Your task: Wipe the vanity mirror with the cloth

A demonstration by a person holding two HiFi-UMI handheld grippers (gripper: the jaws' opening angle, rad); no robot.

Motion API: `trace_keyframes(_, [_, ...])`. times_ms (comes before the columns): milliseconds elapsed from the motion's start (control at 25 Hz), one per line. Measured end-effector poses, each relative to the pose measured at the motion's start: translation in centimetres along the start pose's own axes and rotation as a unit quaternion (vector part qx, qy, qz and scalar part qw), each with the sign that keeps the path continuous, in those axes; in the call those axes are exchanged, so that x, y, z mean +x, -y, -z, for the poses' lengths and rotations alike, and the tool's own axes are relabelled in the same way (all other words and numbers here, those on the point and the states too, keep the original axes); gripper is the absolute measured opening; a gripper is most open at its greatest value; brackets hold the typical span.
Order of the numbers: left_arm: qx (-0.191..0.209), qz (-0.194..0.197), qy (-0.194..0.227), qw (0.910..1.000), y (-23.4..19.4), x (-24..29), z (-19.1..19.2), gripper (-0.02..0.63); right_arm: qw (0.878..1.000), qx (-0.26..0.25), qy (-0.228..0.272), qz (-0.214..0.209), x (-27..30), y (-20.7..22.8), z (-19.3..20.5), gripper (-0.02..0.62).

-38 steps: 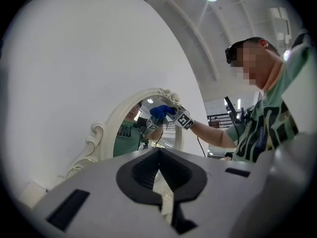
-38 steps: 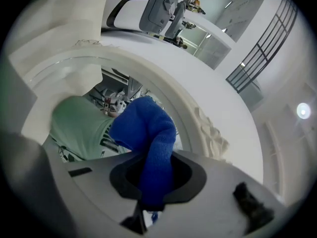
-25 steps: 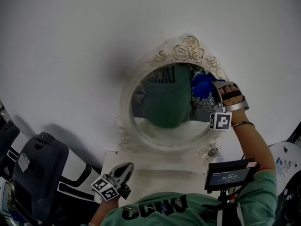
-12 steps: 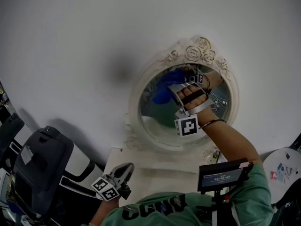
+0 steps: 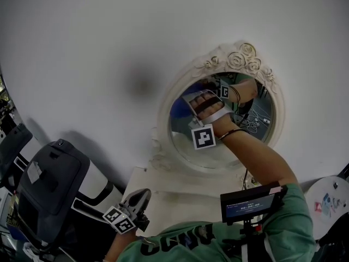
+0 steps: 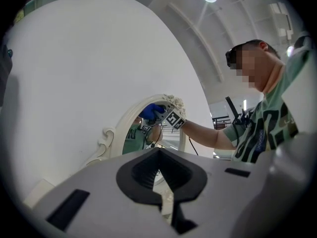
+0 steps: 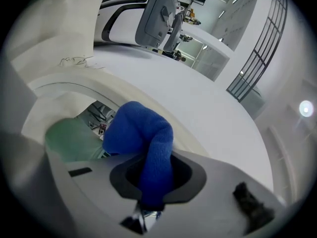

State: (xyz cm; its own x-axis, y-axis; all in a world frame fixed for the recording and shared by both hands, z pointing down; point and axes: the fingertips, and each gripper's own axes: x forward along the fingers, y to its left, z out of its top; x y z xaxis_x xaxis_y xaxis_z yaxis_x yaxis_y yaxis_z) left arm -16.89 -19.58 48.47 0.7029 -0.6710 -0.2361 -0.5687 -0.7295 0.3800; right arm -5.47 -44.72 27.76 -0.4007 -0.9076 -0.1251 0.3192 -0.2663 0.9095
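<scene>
The oval vanity mirror [image 5: 256,121] hangs in an ornate white frame [image 5: 240,56] on the wall. My right gripper [image 5: 189,99] is up at the glass's upper left, shut on a blue cloth [image 5: 179,111] that is pressed to the mirror. In the right gripper view the cloth [image 7: 146,138] bulges out of the jaws against the frame's inner edge [image 7: 94,90]. My left gripper [image 5: 143,196] rests low over the vanity top, shut on nothing. In its own view the left gripper [image 6: 159,155] points at the mirror [image 6: 143,138], with the cloth [image 6: 150,111] seen far ahead.
A white vanity top [image 5: 180,192] lies under the mirror. A black and white chair-like machine [image 5: 49,179] stands at the left. A small screen [image 5: 251,203] sits at my chest, and a round white table [image 5: 330,195] shows at the right edge.
My right gripper has swept the blue cloth from the mirror's upper right across the glass to its upper left. The left gripper has stayed low and shut.
</scene>
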Motion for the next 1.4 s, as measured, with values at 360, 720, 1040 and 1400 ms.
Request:
trace_keyframes(360, [-0.004,0.039,-0.018,0.9991,1.5,3.5,0.7,0.0,0.998,0.016,-0.048,-0.034,-5.1,-3.4,8.3,0.049])
trace_keyframes(720, [-0.007,0.076,-0.039,0.9963,2.8,6.2,1.7,0.0,0.981,-0.012,-0.191,-0.04,-15.7,-6.7,23.7,0.049])
trace_keyframes(1040, [-0.009,0.084,-0.044,0.9954,3.4,6.8,2.0,0.0,0.974,0.012,-0.22,-0.045,-17.1,-6.6,24.9,0.049])
trace_keyframes(1400, [-0.005,0.042,-0.022,0.9988,1.9,3.5,0.8,0.0,1.0,0.023,-0.02,0.006,-6.9,-2.5,5.4,0.049])
